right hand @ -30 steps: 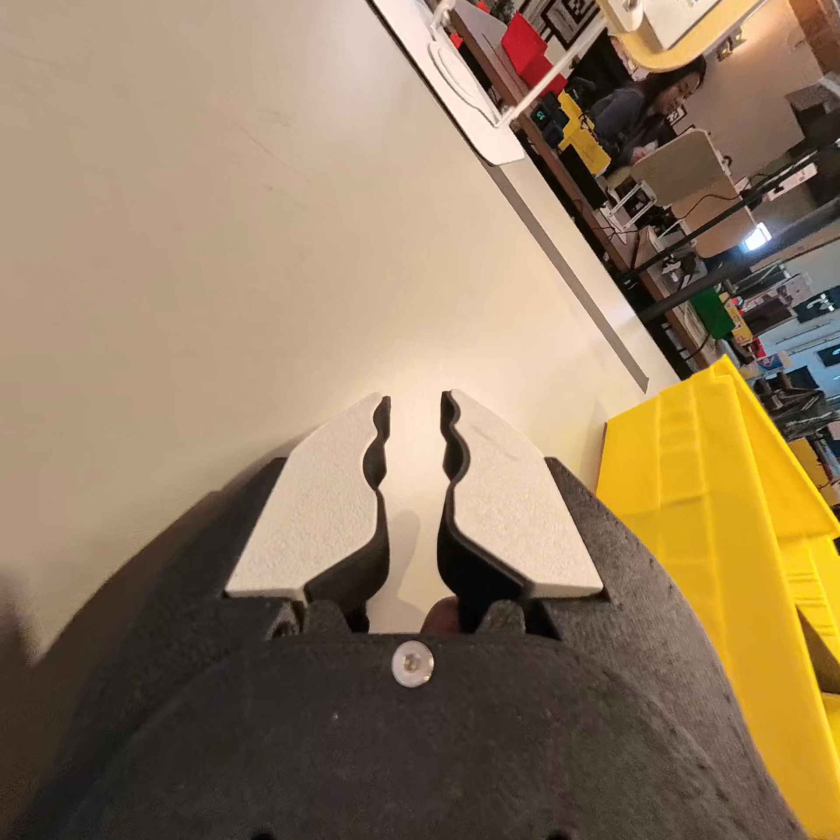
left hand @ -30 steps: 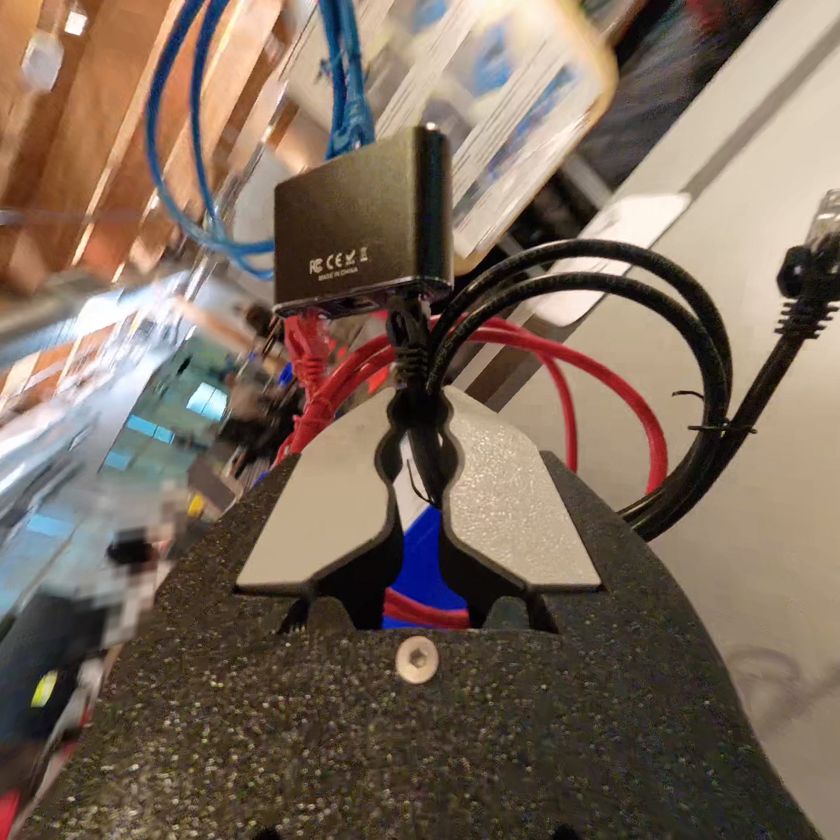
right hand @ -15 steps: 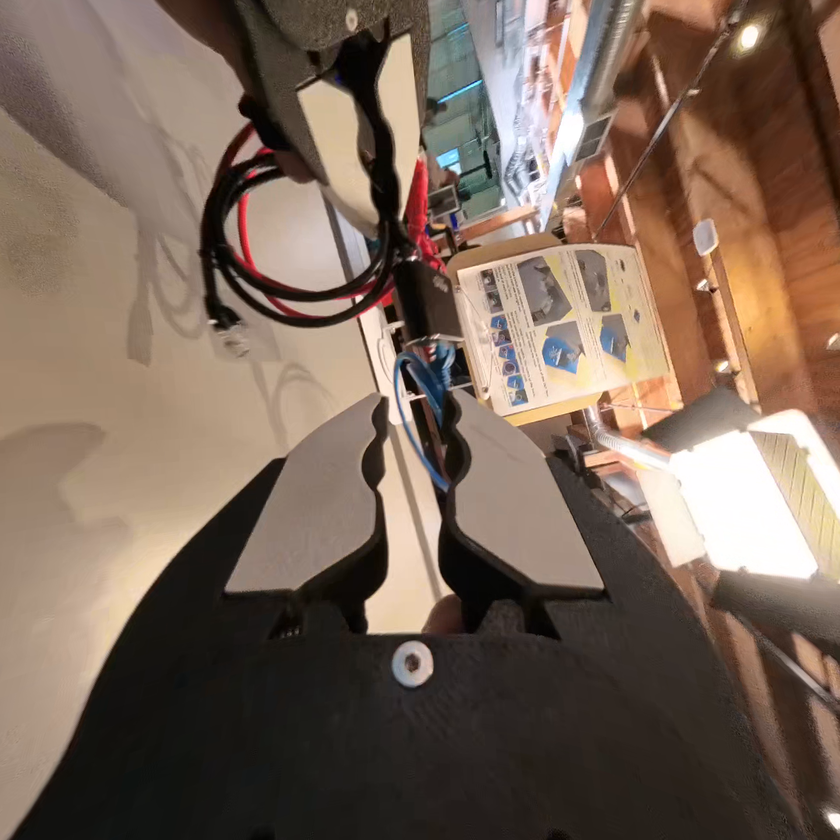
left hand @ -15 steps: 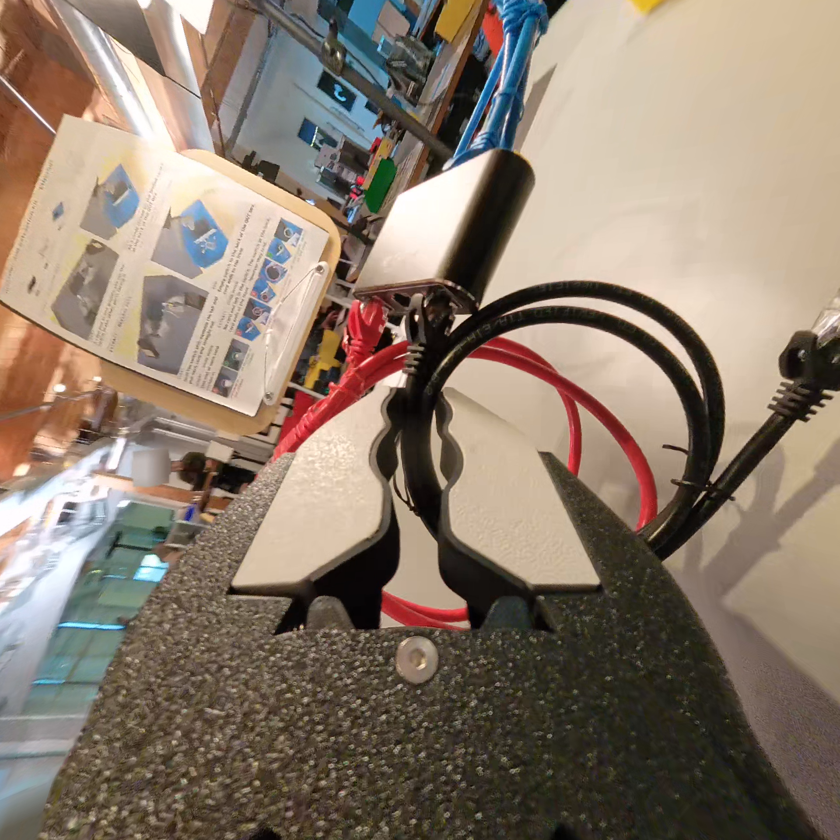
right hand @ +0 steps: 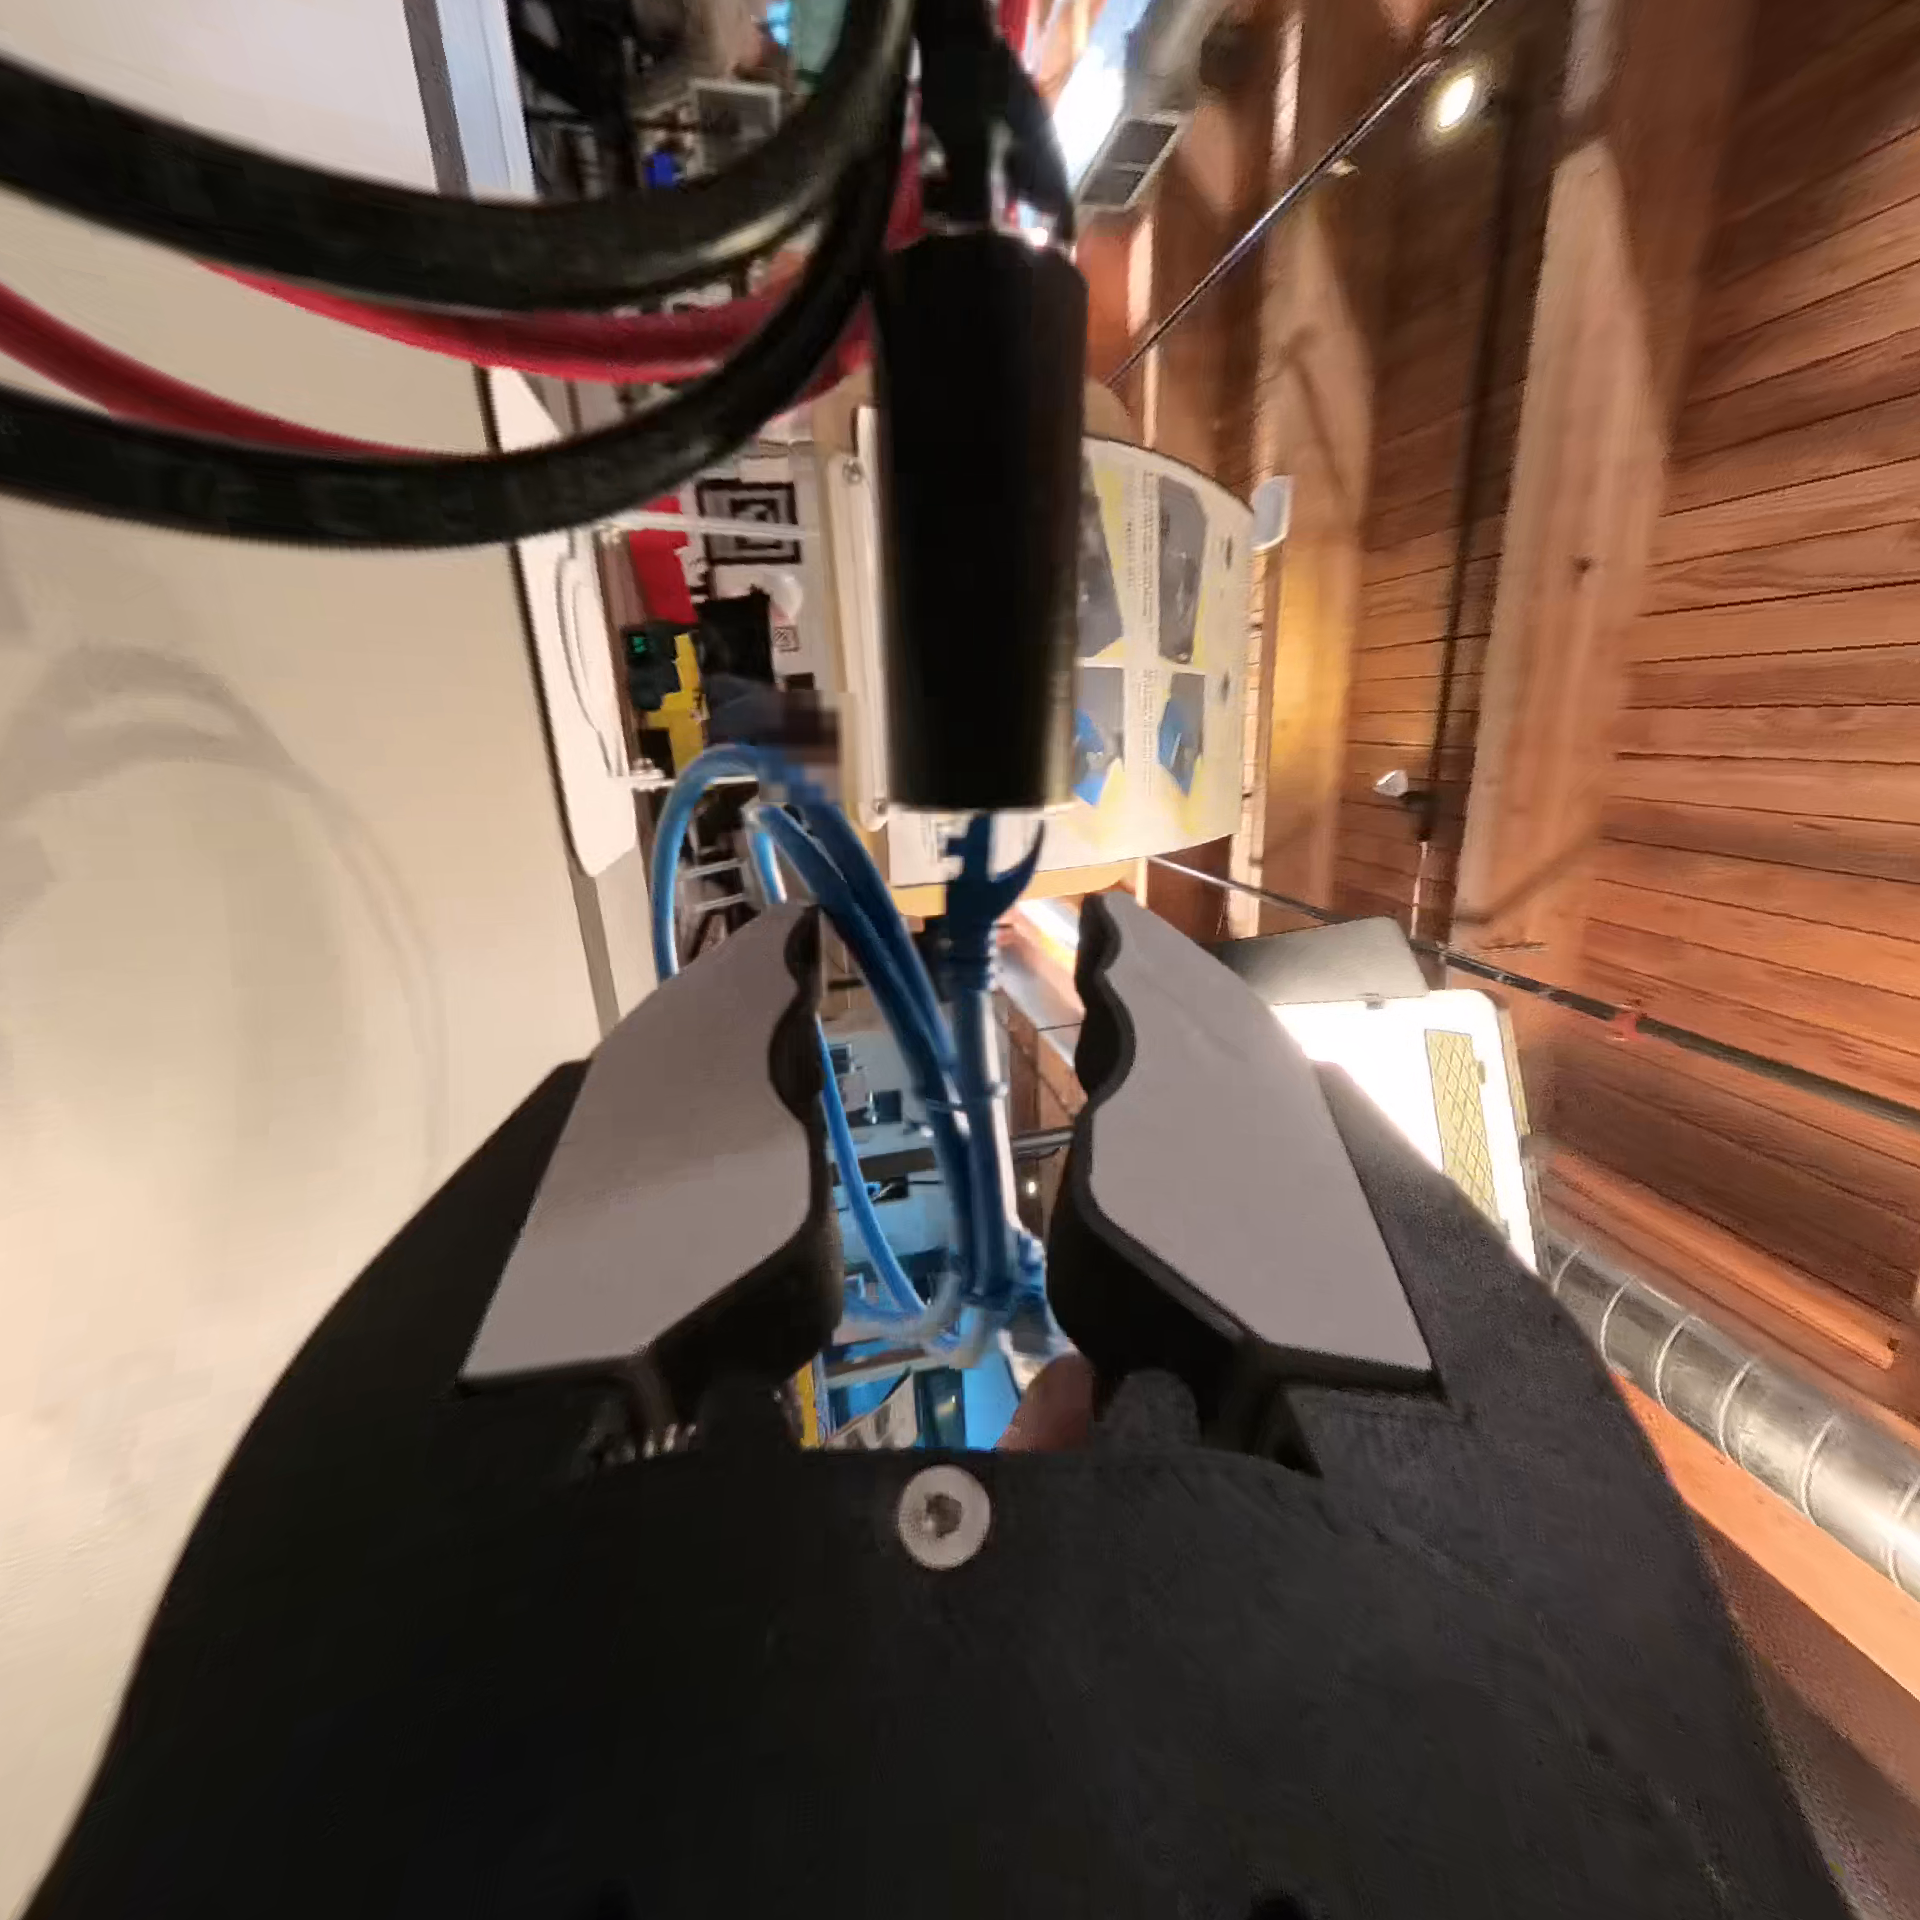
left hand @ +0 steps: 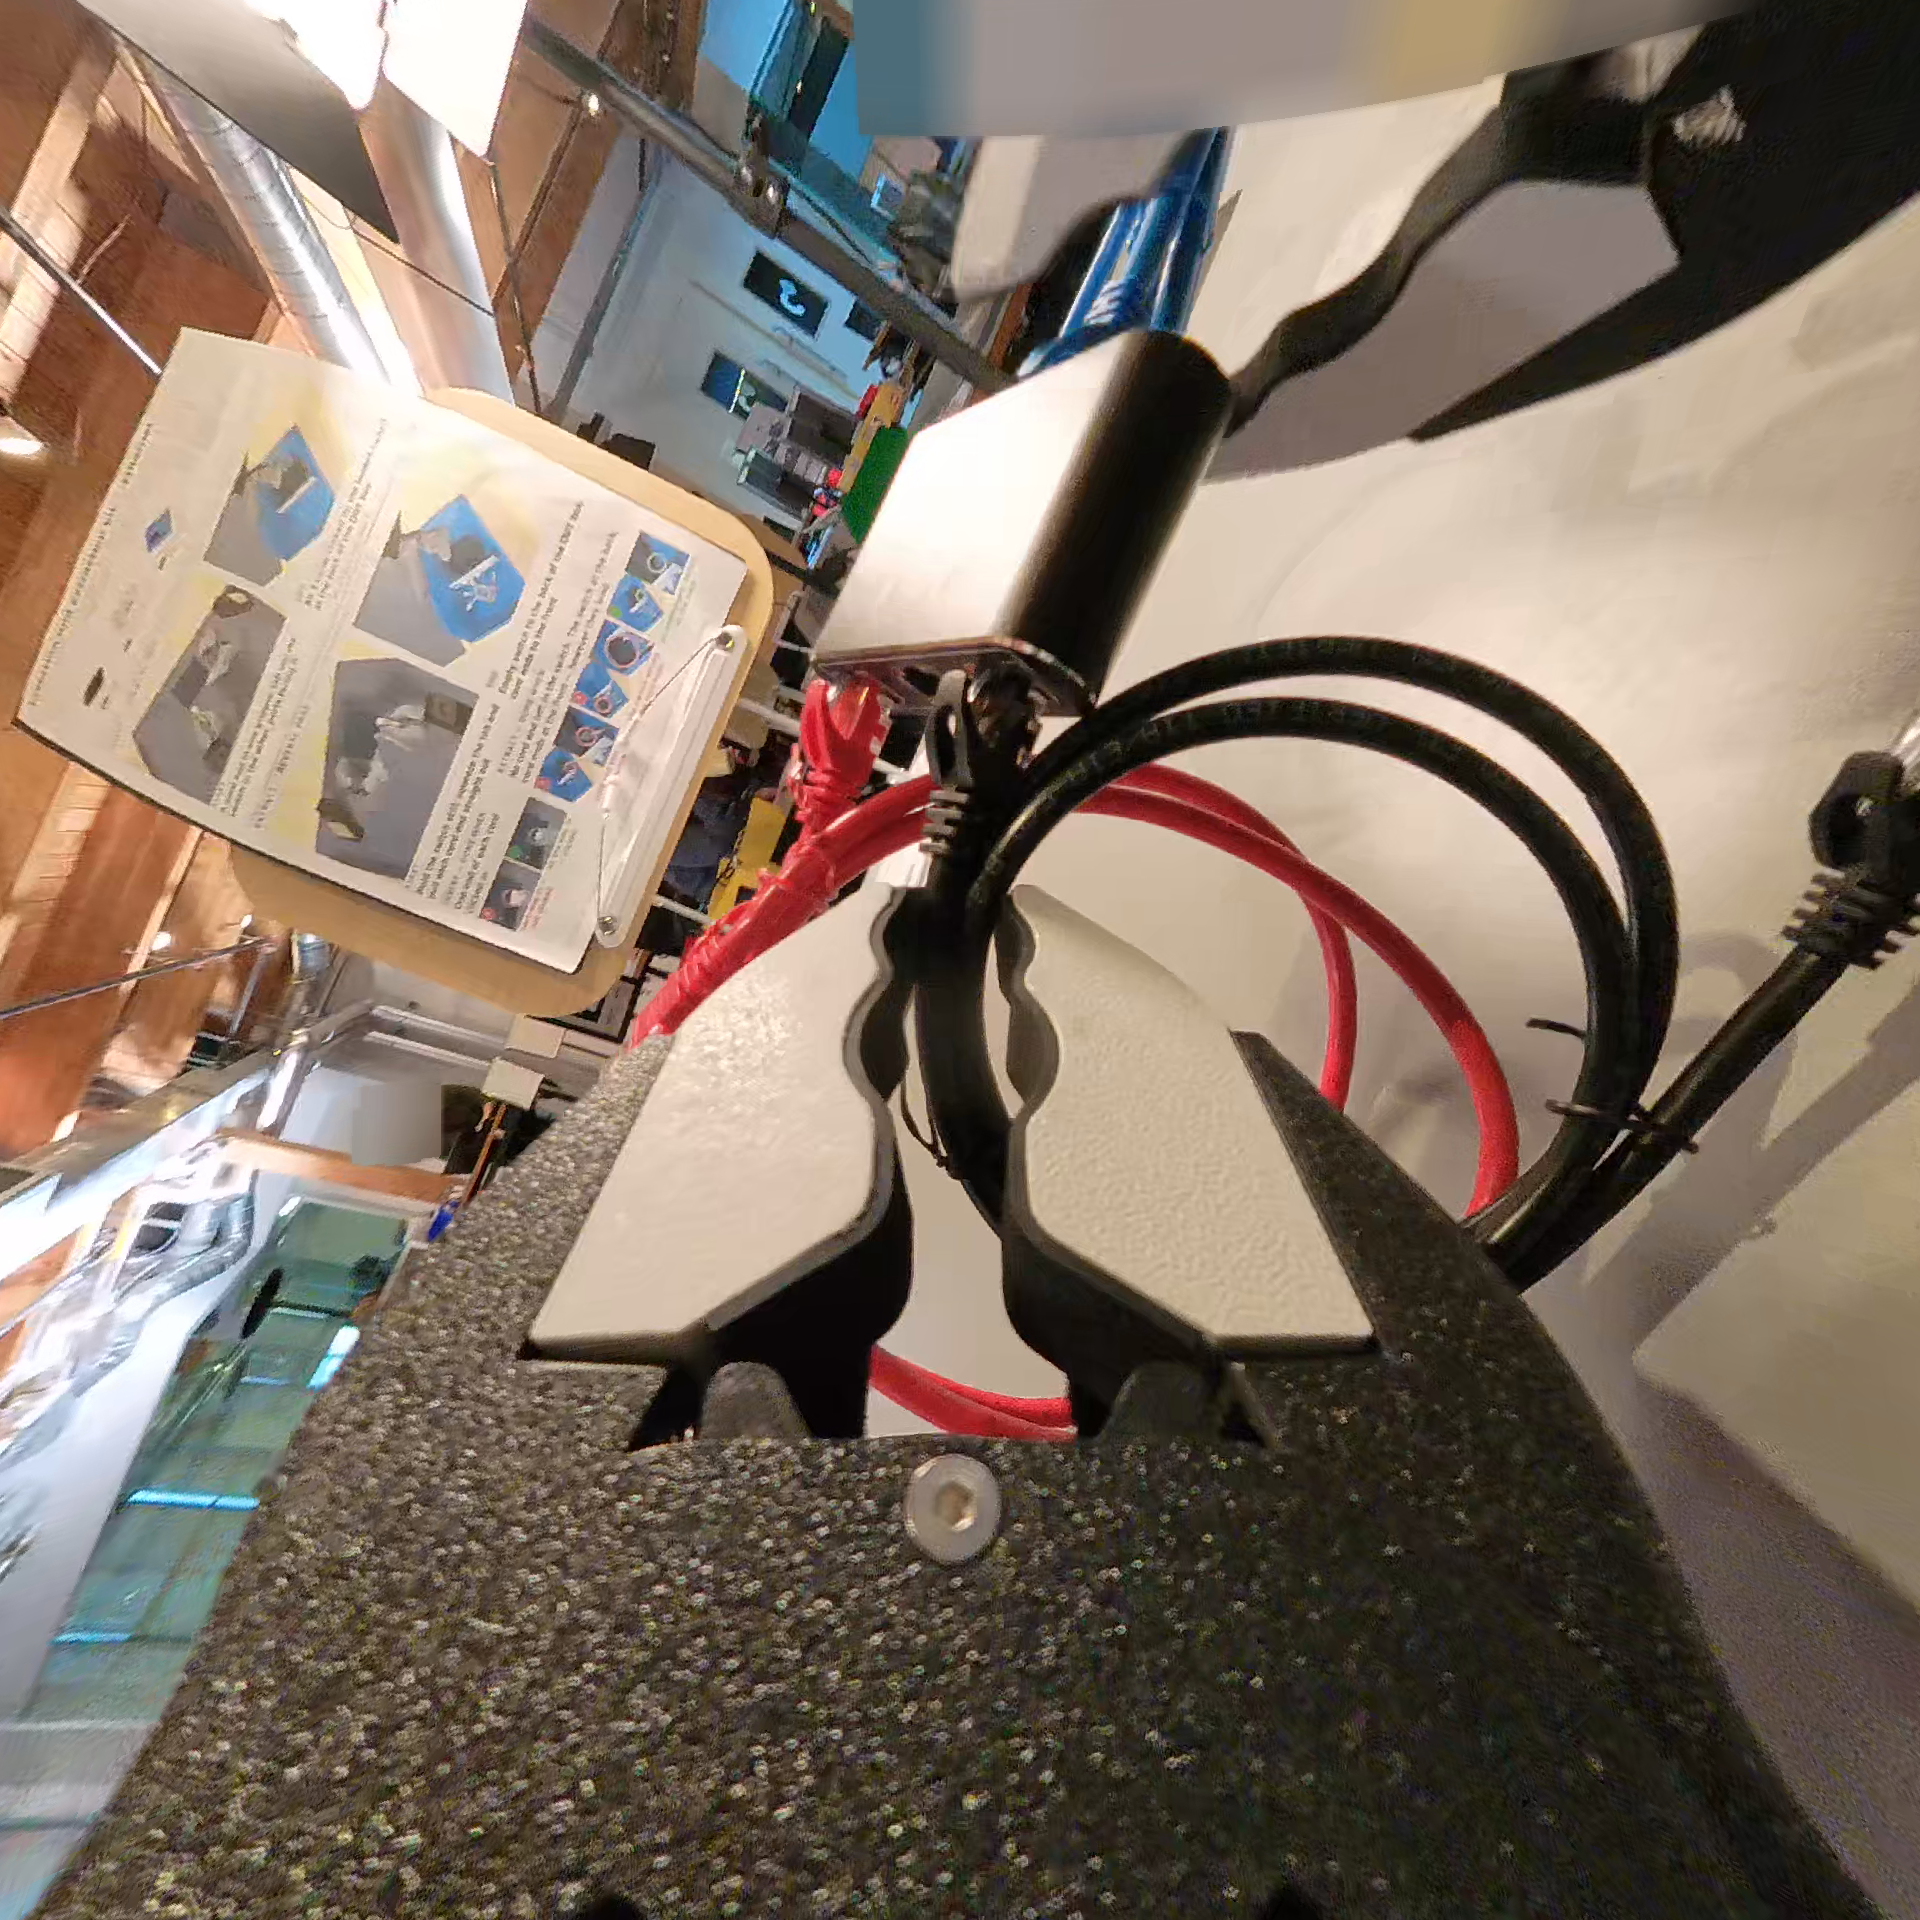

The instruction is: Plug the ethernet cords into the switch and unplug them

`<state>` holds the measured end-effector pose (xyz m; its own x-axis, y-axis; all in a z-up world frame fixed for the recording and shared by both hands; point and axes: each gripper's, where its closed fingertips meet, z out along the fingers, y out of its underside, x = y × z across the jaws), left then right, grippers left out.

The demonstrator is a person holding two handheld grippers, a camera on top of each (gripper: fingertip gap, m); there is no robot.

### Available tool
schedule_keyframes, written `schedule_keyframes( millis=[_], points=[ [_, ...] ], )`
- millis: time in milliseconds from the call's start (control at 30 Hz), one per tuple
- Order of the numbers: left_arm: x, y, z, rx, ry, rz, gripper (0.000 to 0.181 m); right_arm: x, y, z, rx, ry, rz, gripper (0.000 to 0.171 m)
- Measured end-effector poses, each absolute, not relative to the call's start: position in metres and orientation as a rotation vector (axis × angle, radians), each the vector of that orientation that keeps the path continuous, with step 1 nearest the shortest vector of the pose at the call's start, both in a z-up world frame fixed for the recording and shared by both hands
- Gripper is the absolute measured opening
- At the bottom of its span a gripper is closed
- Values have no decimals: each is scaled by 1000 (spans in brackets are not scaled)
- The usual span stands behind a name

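Item, left wrist view, left to right: a clipboard (left hand: 416,665) carrying an illustrated sheet, hanging in the background; the red cord (left hand: 842,748), plugged into the switch's near face, its loop running behind your fingers; your left gripper (left hand: 951,956), clenched on the black cord (left hand: 961,790) just below its plug; the switch (left hand: 1018,530), a black box lifted off the table (left hand: 1558,582), dangling from that cord; the black cord's free plug (left hand: 1860,842) at the right edge.

Item, right wrist view, left to right: the table (right hand: 260,935); your right gripper (right hand: 945,935), fingers spread wide, touching nothing; the blue cord (right hand: 966,997) passing loose between them, plugged into the switch's (right hand: 977,540) lower end just above the fingertips.
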<state>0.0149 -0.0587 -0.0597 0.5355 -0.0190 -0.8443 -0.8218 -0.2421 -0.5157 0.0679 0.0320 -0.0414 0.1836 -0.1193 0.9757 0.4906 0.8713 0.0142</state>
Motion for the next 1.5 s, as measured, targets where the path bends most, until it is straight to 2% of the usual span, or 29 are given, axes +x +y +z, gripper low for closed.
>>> schedule_keyframes(
  millis=[167, 333, 433, 533, 667, 900, 1067, 1400, 1500],
  points=[
    [27, -58, -63, -1631, 776, 843, 16, 74, 31, -50, -354, -1294, -445, 37],
    [45, -59, -76, -1612, 910, 725, 19, 76, 34, -47, -380, -1283, -400, 13],
    [70, -72, -65, -1506, 998, 545, 34, 79, 40, -45, -350, -1280, -407, 12],
    [86, -96, -23, -1337, 936, 346, 42, 82, 42, -38, -304, -1257, -405, 13],
    [59, -111, 21, -1321, 684, 164, 53, 86, 27, -27, -188, -1203, -412, 13],
    [20, -127, 42, -1347, 487, -58, 66, 91, -18, -13, 26, -1123, -364, 13],
    [35, -139, 18, -1504, 530, -474, 61, 94, -54, -14, 197, -1105, -318, 13],
    [102, -130, -44, -1810, 710, -766, 72, 97, -108, -14, 379, -1068, -269, 13],
    [122, -131, -57, -1832, 768, -863, 58, 96, -110, -15, 389, -1072, -266, 13]
  ],
)
